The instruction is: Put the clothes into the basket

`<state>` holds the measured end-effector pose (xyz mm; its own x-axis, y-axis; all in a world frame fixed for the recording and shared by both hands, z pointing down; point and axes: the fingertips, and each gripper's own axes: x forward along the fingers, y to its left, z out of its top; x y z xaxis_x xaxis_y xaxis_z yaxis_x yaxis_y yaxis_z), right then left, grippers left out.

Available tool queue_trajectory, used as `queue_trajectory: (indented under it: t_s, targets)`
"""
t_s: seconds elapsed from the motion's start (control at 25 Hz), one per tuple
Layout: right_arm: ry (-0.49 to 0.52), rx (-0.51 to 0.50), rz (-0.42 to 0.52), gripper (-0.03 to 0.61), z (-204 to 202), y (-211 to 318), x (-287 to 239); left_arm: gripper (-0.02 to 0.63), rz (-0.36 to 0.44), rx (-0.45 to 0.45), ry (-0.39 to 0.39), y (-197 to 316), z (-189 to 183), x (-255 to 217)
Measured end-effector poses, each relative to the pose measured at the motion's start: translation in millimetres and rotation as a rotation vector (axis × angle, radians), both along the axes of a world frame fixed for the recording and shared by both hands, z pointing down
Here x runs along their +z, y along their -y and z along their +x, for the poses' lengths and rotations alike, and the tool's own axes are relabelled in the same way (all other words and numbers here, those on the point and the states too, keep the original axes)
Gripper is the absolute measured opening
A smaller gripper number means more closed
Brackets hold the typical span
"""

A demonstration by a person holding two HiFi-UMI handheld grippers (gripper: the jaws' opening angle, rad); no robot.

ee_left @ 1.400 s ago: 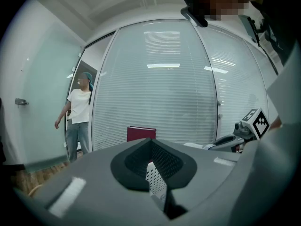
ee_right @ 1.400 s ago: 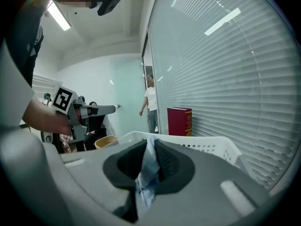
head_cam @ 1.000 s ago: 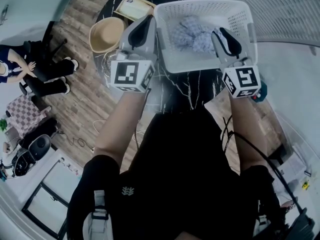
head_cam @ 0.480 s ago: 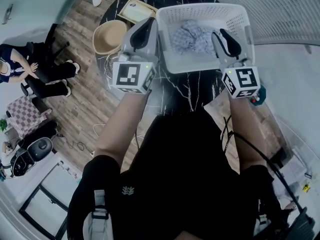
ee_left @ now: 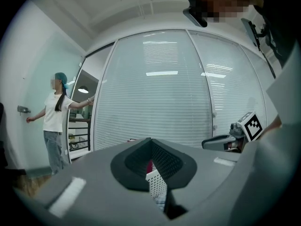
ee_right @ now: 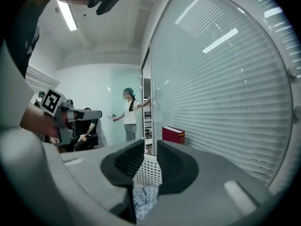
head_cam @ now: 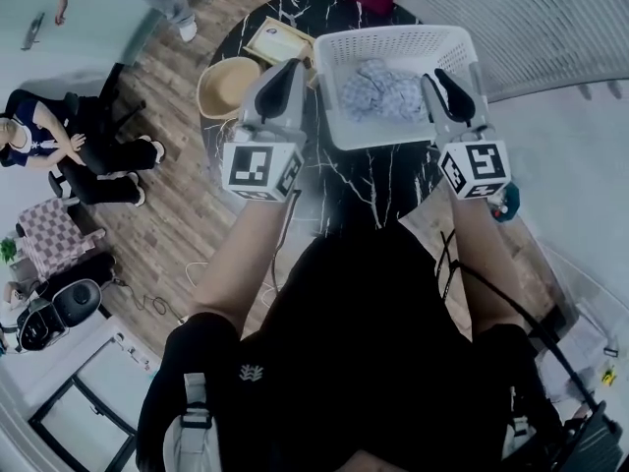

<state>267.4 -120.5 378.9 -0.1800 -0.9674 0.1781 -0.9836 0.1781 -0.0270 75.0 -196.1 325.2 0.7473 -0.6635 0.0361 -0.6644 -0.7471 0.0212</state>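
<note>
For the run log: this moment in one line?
left gripper: shut on basket | right gripper: shut on basket | clothes: inside basket

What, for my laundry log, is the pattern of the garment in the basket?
Blue-and-white check; the garment lies in the white basket, clearest in the head view.

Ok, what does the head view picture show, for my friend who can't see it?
Seen from above, a person holds a white basket by its two sides, the left gripper and right gripper each clamped on a wall, with checked clothes inside. Below is a black marble table with a straw hat.
</note>
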Motion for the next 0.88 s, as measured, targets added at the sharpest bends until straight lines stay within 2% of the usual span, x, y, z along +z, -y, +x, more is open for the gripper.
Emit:
queue_trajectory:
  t_s: [0.2,0.44,0.88]
  targets:
    - [-0.003,0.005,0.032,0.076,3,-10,-16,0.006,0.029,-0.008,-0.004,-12,-11,-16]
    - [-0.001,0.019,0.049,0.020,7,-26,-31,0.006,0.066,-0.013,0.018,-30,-23,-26]
    - [-0.011,0.041,0.034,0.002,12,-51,-30,0.006,0.051,-0.039,0.034,-46,-47,-21]
